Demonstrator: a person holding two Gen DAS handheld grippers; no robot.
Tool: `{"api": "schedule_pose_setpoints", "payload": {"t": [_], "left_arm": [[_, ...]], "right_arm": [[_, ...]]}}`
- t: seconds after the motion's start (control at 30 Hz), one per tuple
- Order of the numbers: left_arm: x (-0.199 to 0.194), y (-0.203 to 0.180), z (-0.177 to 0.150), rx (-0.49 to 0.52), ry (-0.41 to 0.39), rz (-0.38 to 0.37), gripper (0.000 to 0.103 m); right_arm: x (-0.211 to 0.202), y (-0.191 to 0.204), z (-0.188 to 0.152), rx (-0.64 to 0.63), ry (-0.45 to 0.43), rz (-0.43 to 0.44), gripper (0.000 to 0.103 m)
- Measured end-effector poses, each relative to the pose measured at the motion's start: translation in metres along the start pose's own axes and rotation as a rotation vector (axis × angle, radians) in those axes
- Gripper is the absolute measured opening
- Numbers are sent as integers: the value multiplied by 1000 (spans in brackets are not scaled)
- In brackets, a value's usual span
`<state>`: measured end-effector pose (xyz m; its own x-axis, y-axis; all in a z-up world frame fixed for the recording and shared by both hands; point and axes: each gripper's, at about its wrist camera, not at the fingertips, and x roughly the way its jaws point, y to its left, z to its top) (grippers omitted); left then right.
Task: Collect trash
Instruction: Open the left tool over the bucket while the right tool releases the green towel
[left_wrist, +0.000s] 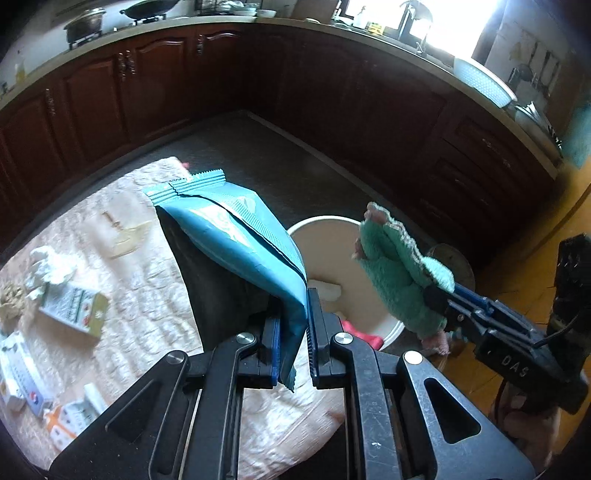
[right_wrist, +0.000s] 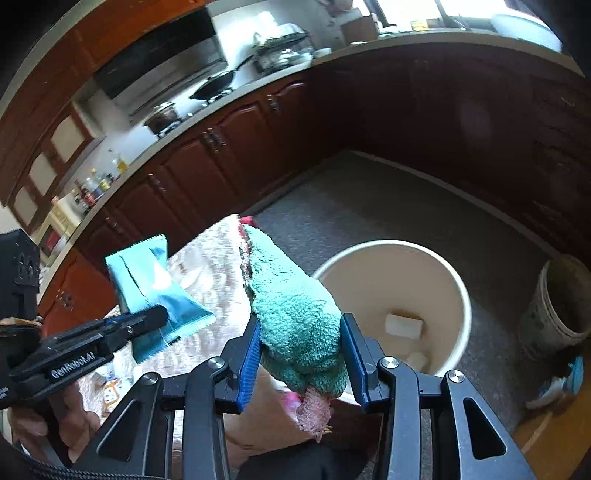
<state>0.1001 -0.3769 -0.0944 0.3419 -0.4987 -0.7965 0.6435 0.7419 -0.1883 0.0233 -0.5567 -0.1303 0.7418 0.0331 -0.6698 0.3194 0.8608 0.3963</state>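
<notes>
My left gripper (left_wrist: 293, 328) is shut on a blue snack wrapper (left_wrist: 243, 236) and holds it in the air beside the table, left of the white trash bin (left_wrist: 325, 225). The wrapper also shows in the right wrist view (right_wrist: 155, 291). My right gripper (right_wrist: 301, 350) is shut on a green fuzzy cloth (right_wrist: 295, 314) with pink edging, held above the near left rim of the white trash bin (right_wrist: 454, 280). The cloth also shows in the left wrist view (left_wrist: 399, 273). White scraps (right_wrist: 404, 325) lie at the bin's bottom.
A table with a pink quilted cloth (left_wrist: 147, 295) carries a crumpled tissue (left_wrist: 48, 269), a small carton (left_wrist: 74, 306) and several boxes (left_wrist: 22, 380). A second dirty bucket (right_wrist: 561, 306) stands right of the bin. Dark wooden cabinets (left_wrist: 332, 92) ring the floor.
</notes>
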Motion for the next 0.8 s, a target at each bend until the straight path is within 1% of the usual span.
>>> {"api": "schedule_pose_setpoints", "payload": {"t": [0.13, 0.37, 0.53, 0.8], "left_arm": [[16, -14, 9, 8, 19, -32, 9], [40, -27, 12, 15, 53, -67, 9], [56, -29, 14, 18, 77, -82, 9], [74, -24, 19, 2, 94, -97, 9]], "right_arm": [[6, -18, 0, 36, 10, -36, 40], [17, -47, -6, 91, 35, -81, 40], [29, -51, -7, 111, 64, -113, 40], [45, -58, -14, 127, 95, -128, 40]]}}
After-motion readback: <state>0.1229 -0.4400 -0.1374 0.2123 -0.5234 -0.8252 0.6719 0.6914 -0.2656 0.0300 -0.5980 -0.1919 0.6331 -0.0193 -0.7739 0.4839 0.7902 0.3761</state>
